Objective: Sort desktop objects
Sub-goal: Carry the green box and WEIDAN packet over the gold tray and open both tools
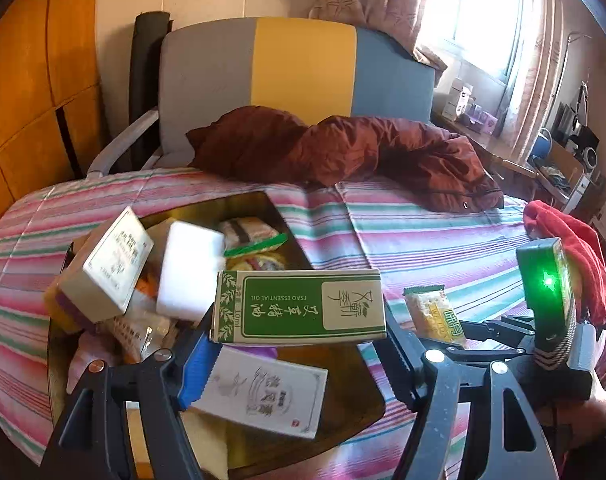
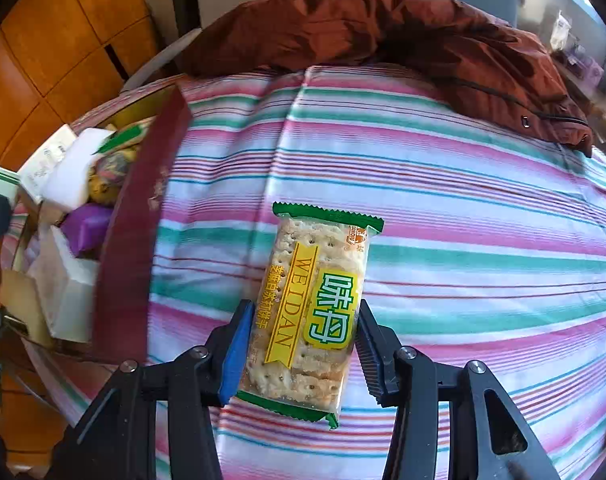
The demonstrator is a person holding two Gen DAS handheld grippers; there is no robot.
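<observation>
left tongs (image 1: 299, 344) are pinching a green and white essential oil box (image 1: 299, 306) sideways across the lower middle of the left wrist frame, right above an open gold-lined box (image 1: 355, 396) already packed with stuff: a white foam block (image 1: 189, 270), a small white carton (image 1: 107, 266), another flat white box (image 1: 263, 394), some snack packs. right tongs (image 2: 299, 350) are clamped on a cracker packet (image 2: 313, 308) with green ends, sitting centre-low in the right wrist frame over the striped cloth (image 2: 463, 220). the box's dark red wall (image 2: 139, 232) runs down the left there. a rust-brown jacket (image 2: 383, 36) is bunched along the top.
</observation>
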